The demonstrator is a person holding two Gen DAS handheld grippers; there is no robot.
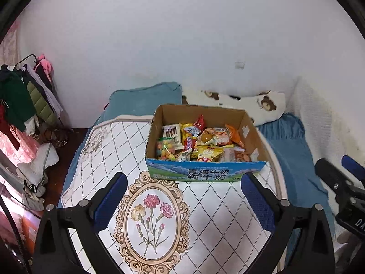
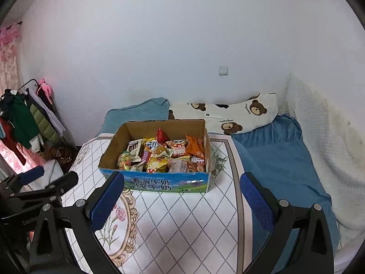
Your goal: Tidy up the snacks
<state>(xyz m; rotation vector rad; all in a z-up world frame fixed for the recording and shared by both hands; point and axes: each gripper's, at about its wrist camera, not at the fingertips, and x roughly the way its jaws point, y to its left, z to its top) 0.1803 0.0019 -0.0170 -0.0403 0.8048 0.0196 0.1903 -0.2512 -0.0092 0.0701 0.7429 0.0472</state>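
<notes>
Left wrist view: my left gripper (image 1: 184,183) is spread wide, jaws empty, blue pads (image 1: 111,202) apart over the table (image 1: 212,207). The table carries a white diamond-pattern cover with a flower medallion (image 1: 152,219) directly between the fingers. The box (image 1: 205,171), an open cardboard milk carton, sits on the table past the fingertips, not touching them. The snacks (image 1: 200,142) are all inside the box in a mixed heap: a candy bag (image 1: 164,149) at the left front, a yellow packet (image 1: 208,154) at the front centre, an orange packet (image 1: 235,134) towards the right rear. My right gripper (image 1: 337,173) shows at the right edge, over the blue bedding (image 1: 287,141).

Right wrist view: my right gripper (image 2: 182,182) is likewise released, holding nothing. Its left pad (image 2: 107,202) overlaps the box (image 2: 159,183) front in the picture; contact cannot be told. The snacks (image 2: 164,154) fill the box. A bear pillow (image 2: 241,114) lies behind the box against the wall (image 2: 159,45). My left gripper (image 2: 52,178) appears at the left edge, fingers parted. A clothes rack (image 2: 27,118) stands at far left.
</notes>
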